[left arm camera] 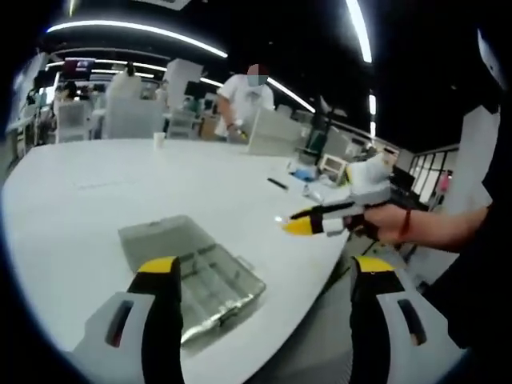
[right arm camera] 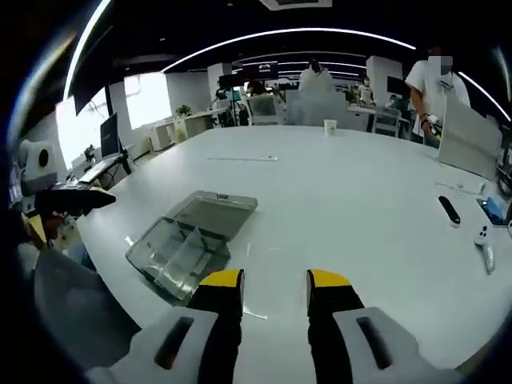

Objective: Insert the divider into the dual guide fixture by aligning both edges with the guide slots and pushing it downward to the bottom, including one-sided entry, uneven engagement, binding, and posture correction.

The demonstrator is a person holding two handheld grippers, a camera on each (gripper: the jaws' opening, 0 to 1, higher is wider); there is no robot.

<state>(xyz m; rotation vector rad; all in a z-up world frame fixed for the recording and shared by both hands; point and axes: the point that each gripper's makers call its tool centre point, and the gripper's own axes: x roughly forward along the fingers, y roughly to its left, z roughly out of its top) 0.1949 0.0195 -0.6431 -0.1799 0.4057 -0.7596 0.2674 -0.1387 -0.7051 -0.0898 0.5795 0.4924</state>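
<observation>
The clear fixture box (right arm camera: 190, 240) is lying flat on the white bench (right arm camera: 336, 200), ahead-left of the right gripper (right arm camera: 274, 280), long axis running diagonally away. Both the right and left gripper (left arm camera: 264, 268) are hovering apart, empty.

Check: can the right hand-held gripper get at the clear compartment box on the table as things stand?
Probably yes. The right hand-held gripper hovers open, empty, just beside the clear compartment box, with bare white table between them. The left hand-held gripper sits off to the side.
</observation>
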